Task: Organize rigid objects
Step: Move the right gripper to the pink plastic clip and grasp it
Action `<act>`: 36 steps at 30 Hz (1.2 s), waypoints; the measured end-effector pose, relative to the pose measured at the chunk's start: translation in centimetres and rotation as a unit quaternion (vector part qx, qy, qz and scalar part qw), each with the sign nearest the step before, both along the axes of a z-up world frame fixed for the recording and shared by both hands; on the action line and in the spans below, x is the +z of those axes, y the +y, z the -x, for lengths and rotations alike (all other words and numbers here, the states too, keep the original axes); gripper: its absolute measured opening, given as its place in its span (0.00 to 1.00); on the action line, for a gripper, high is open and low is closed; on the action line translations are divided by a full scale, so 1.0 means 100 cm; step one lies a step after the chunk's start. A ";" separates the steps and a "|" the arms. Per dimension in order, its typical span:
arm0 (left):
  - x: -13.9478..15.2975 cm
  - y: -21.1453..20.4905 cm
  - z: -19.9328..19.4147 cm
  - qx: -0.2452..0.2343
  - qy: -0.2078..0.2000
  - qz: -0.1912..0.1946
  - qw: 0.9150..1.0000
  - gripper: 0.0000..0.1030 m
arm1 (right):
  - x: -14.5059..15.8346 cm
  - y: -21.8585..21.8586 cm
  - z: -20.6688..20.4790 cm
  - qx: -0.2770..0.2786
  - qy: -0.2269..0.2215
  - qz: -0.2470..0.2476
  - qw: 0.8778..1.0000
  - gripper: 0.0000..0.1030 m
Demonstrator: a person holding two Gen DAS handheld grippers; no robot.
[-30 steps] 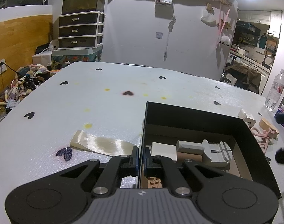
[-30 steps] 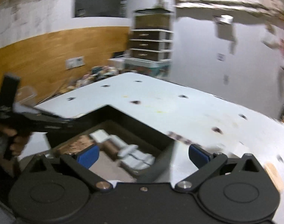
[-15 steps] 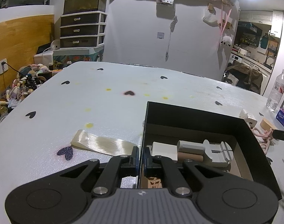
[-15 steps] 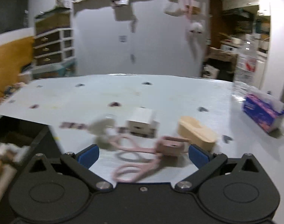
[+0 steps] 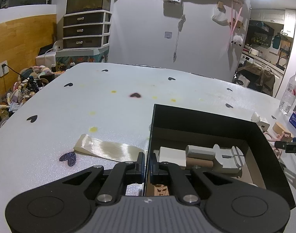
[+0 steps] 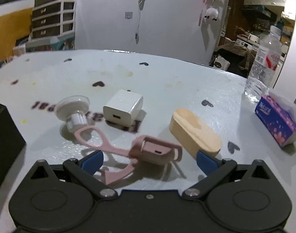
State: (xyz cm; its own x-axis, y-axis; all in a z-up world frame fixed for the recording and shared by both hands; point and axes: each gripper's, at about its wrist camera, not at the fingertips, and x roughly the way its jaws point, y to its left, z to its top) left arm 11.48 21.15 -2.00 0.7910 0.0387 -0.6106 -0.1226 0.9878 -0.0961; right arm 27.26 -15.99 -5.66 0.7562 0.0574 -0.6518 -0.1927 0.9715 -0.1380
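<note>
In the left wrist view my left gripper (image 5: 147, 162) is shut on the near left wall of the black box (image 5: 206, 119). Inside the box lie a white block (image 5: 170, 154), a grey block (image 5: 200, 151), a brown cylinder (image 5: 199, 163) and a white slotted piece (image 5: 228, 160). My right gripper (image 6: 149, 160) is open, its blue pads on either side of a pink tool (image 6: 153, 151) on the table, not touching it. Behind the tool are a white charger cube (image 6: 123, 106), a white suction cap (image 6: 74, 109) and an oval wooden block (image 6: 194, 134).
A cream ribbon strip (image 5: 109, 148) lies left of the box. A tissue pack (image 6: 278, 119) and a water bottle (image 6: 264, 64) stand at the table's right edge. The box corner (image 6: 4, 136) is close on the right gripper's left.
My right gripper has swung away from above the box to the right and come down low over the pink tool. The left gripper and the box have stayed still.
</note>
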 end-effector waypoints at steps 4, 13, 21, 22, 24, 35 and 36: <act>-0.001 0.000 -0.002 0.002 0.002 0.000 1.000 0.04 | 0.000 0.004 -0.006 0.024 0.007 0.015 1.000 0.97; -0.002 0.000 -0.004 0.003 0.005 -0.001 1.000 0.04 | 0.005 0.004 -0.005 0.047 0.009 0.005 0.999 0.70; -0.002 0.000 -0.004 0.004 0.004 0.000 1.000 0.04 | 0.018 -0.003 0.000 0.038 -0.004 -0.019 0.999 0.50; -0.002 0.000 -0.004 0.004 0.004 0.001 1.000 0.04 | 0.018 -0.003 0.000 0.039 -0.004 -0.016 0.999 0.50; -0.003 0.000 -0.005 0.004 0.004 0.001 1.000 0.04 | 0.017 -0.002 -0.001 0.039 -0.002 -0.014 0.999 0.50; -0.003 0.000 -0.005 0.000 0.006 0.000 1.000 0.04 | 0.007 0.002 -0.008 0.044 0.023 -0.010 0.999 0.65; -0.003 0.000 -0.005 0.001 0.006 -0.001 1.000 0.04 | 0.006 0.002 -0.009 0.044 0.025 -0.011 0.999 0.66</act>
